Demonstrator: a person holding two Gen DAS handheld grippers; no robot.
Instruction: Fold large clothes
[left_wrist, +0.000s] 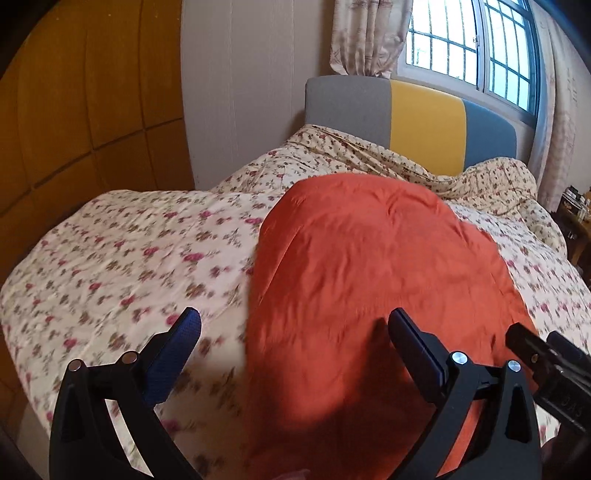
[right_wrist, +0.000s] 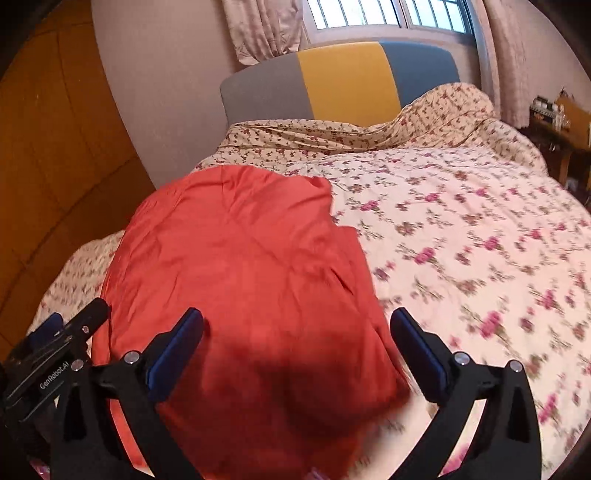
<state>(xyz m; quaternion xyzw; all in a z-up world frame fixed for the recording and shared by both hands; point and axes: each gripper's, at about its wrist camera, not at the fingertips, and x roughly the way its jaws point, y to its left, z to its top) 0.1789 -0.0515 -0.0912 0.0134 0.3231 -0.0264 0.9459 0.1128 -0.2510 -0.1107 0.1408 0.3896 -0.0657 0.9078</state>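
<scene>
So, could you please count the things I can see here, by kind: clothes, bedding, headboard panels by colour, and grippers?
Orange garment: 1
Floral quilt: 1
Grey panel: 1
Yellow panel: 1
Blue panel: 1
Grippers: 2, left gripper, right gripper
Total: 7

So the garment (left_wrist: 369, 280) is lying spread out on the quilt (left_wrist: 129, 266), which covers the whole bed, and there's more quilt showing on both sides of it. Behind it the quilt bunches up against the headboard (left_wrist: 424, 122), and the window (left_wrist: 469, 40) sits right above that with a curtain (left_wrist: 369, 33) hanging to its left. Wardrobe panels (left_wrist: 85, 110) run along the left side of the bed. The left gripper (left_wrist: 295, 332) and right gripper (right_wrist: 295, 332) hang side by side over the near end of the garment, not touching it.
</scene>
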